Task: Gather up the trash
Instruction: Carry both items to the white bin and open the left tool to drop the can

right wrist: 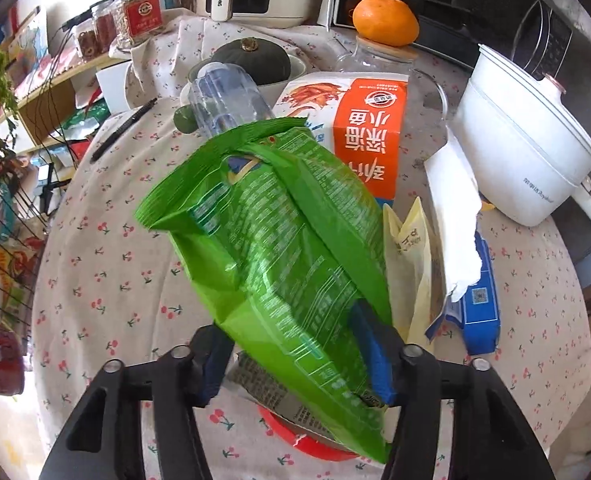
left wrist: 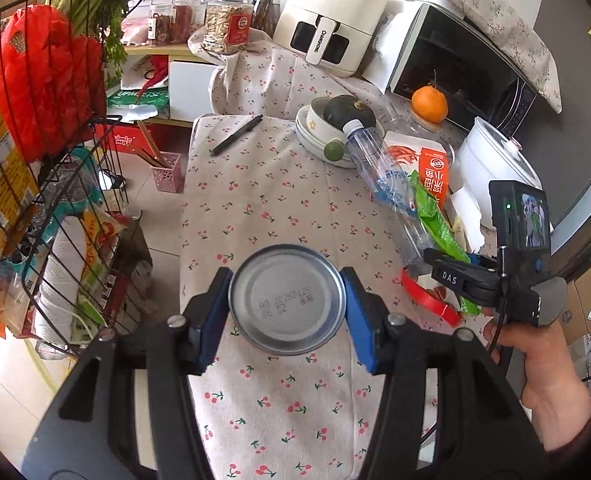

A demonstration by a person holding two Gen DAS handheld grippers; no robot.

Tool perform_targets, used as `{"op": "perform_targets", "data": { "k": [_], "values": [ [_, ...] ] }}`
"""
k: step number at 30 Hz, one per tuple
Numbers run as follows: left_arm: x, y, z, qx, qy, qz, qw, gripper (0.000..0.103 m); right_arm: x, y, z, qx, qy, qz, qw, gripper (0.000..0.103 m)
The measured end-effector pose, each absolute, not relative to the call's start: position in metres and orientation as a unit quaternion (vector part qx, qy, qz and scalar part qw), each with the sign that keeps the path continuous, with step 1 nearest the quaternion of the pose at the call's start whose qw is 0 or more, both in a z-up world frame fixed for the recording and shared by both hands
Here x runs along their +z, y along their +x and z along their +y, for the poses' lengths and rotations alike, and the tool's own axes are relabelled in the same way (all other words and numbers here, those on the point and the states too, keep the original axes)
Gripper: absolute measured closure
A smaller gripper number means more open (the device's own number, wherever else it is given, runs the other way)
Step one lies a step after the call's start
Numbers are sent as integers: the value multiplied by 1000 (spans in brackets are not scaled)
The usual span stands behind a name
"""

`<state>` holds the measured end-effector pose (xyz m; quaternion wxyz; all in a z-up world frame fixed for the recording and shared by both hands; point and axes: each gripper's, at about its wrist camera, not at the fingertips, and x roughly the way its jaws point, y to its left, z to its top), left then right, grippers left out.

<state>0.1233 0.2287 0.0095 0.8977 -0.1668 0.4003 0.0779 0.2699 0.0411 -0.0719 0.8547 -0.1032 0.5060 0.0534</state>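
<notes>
My left gripper is shut on a round tin can, its silver stamped bottom facing the camera, held above the cherry-print tablecloth. My right gripper is shut on a crumpled green snack bag, lifted over the table; it also shows in the left wrist view. An empty clear plastic bottle lies behind the bag, also in the right wrist view. An orange-and-white snack box, torn white paper, a yellow wrapper and a blue packet lie on the table. A red lid lies below the bag.
A wire rack with bags stands left of the table. White bowls holding a dark squash, a black pen, a white electric pot, an orange, an air fryer and a microwave stand further back.
</notes>
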Motion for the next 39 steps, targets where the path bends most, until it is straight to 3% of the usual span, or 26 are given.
{"op": "perform_targets", "data": {
  "k": [2,4,7,21,39],
  "values": [
    [10,122,230,75,-170,399,898,47,-62,268,38,60,-100,499,859,72],
    [11,120,229,71,-170,397,899,47,-48,263,37,71,-108,481,867,86],
    [13,119,225,62,-173,395,900,47,-24,252,33,87,-105,459,878,95],
    [33,111,178,-6,-150,381,912,47,80,182,-39,161,16,385,909,99],
    [40,117,28,-156,-85,396,901,47,69,86,-219,98,82,389,913,99]
  ]
}}
